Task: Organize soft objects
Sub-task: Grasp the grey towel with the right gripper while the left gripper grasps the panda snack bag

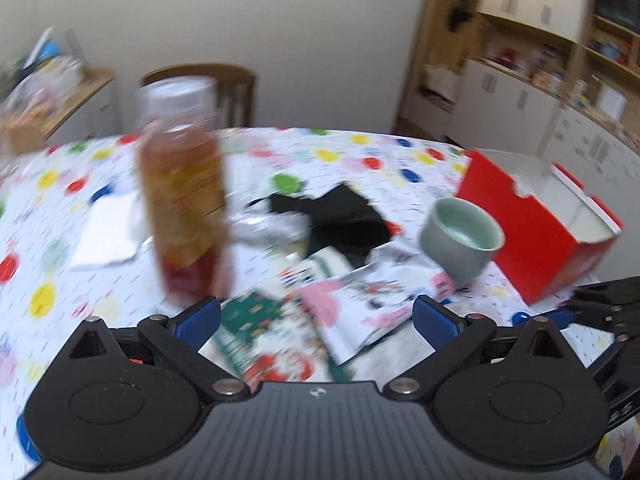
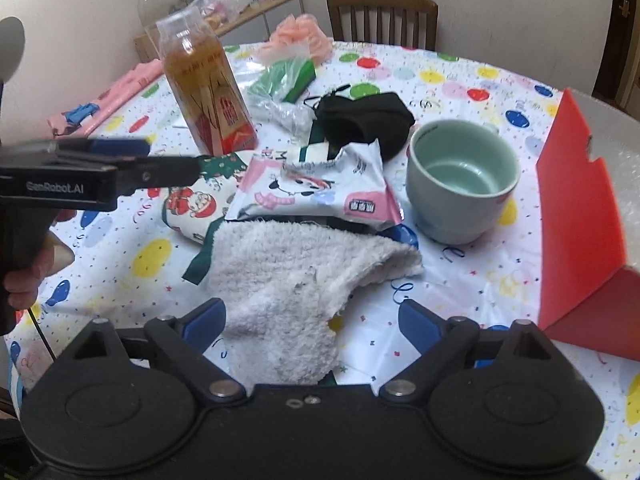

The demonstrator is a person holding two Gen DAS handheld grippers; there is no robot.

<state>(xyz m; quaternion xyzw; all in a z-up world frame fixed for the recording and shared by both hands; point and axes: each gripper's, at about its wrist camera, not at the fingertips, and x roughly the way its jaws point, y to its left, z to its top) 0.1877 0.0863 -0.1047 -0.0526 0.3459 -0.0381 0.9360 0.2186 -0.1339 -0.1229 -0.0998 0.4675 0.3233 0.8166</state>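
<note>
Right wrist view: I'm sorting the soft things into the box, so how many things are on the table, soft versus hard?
Soft: 3 - white towel, black cloth, pink bath pouf
Hard: 2 - green cup, tea bottle
Total: 5, leaving out packets and bags.

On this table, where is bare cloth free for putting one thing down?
Bare tablecloth lies between the white towel, the green cup and the red box. Another free patch is left of the towel. It is crowded around the snack packet, black cloth and bottle.
</note>
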